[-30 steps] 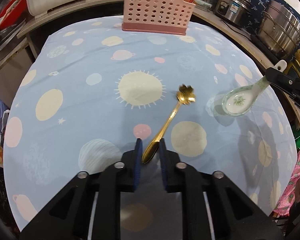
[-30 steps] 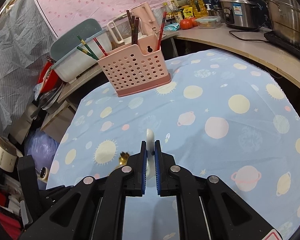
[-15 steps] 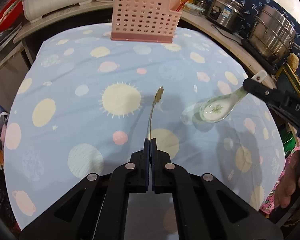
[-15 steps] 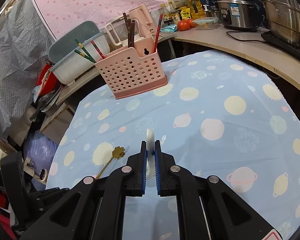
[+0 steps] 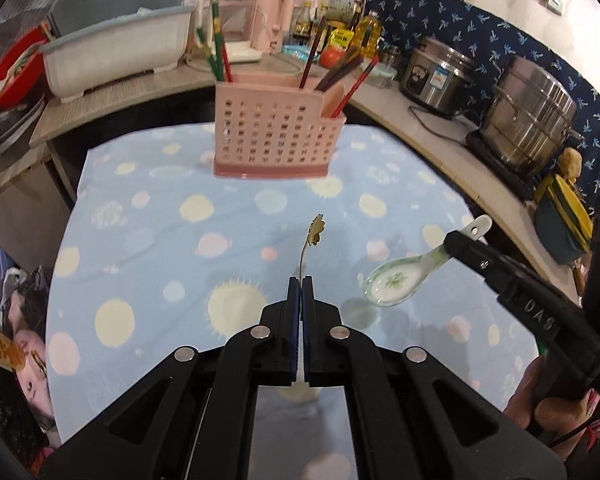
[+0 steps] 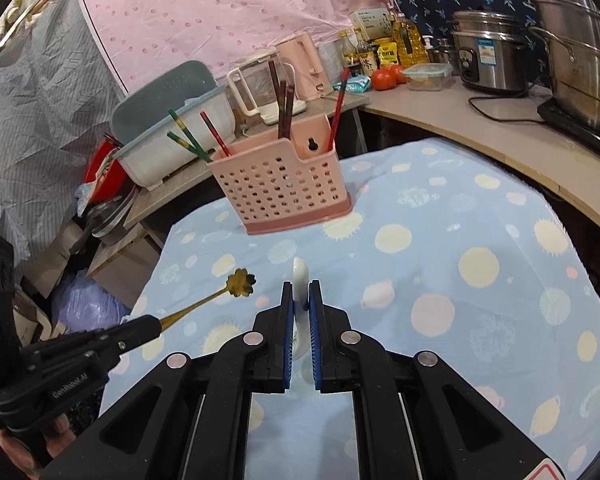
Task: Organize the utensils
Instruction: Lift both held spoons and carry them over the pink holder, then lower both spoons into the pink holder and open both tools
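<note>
My left gripper (image 5: 301, 280) is shut on the handle of a gold spoon (image 5: 315, 231) with a flower-shaped bowl, held above the blue planet-print tablecloth (image 5: 148, 216). The gold spoon (image 6: 242, 283) and the left gripper (image 6: 150, 326) also show in the right wrist view. My right gripper (image 6: 300, 286) is shut on a white ceramic soup spoon (image 6: 301, 274), seen edge-on. From the left wrist view the ceramic spoon (image 5: 396, 282) hangs in the air from the right gripper (image 5: 456, 242). A pink perforated utensil caddy (image 5: 278, 132) holding several chopsticks stands at the table's far edge; it also shows in the right wrist view (image 6: 280, 184).
A counter (image 6: 500, 120) curves round the table's far and right sides with a rice cooker (image 5: 436, 76), a large steel pot (image 5: 536, 116), bottles and a pink kettle (image 6: 304, 60). A white-and-grey dish rack (image 5: 116, 52) stands at the back left.
My left gripper closed on the gold spoon's handle and lifted it off the cloth. Both grippers rose and moved toward the pink caddy, the right still holding the ceramic spoon.
</note>
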`<state>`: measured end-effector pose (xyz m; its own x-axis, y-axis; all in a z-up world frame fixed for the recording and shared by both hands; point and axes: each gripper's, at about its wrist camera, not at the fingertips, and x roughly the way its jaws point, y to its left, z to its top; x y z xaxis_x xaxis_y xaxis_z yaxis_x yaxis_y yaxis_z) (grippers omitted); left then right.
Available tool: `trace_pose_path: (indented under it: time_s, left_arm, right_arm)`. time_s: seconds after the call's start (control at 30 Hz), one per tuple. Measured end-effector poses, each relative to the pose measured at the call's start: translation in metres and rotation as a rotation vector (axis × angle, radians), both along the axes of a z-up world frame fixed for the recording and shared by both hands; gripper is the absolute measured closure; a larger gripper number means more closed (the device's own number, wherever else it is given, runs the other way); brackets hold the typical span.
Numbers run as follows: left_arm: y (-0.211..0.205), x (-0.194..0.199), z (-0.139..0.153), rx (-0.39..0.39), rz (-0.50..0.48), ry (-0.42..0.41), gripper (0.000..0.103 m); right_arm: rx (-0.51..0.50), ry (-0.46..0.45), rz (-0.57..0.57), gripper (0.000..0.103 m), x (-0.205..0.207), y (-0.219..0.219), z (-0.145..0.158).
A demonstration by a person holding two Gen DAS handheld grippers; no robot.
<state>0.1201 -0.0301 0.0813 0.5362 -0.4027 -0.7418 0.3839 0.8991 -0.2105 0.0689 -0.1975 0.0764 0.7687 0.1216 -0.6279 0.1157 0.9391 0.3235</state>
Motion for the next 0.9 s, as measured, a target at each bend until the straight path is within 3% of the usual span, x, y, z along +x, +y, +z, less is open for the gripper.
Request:
trace_pose_path:
  time_s: [0.27,0.5,0.67,0.9]
  left_arm:
    - [-0.009,0.051,0.062,0.011,0.027,-0.116,0.102]
    - [-0.013,0.115,0.089,0.09,0.073,-0.13,0.102]
    - [-0.017,0.153,0.091,0.161,0.087,-0.113,0.102]
    - [-0.029,0.181,0.07,0.243,0.065,-0.063,0.102]
  right_arm:
    - [-0.048,-0.11,0.005,0.096,0.054,-0.013,0.063]
    - [-0.108,-0.165,0.007,0.096,0.127,-0.013,0.109]
    - [-0.15,-0.161,0.015,0.096,0.173,-0.001,0.112]
    - [-0.198,-0.11,0.019,0.096,0.221,0.011,0.086]
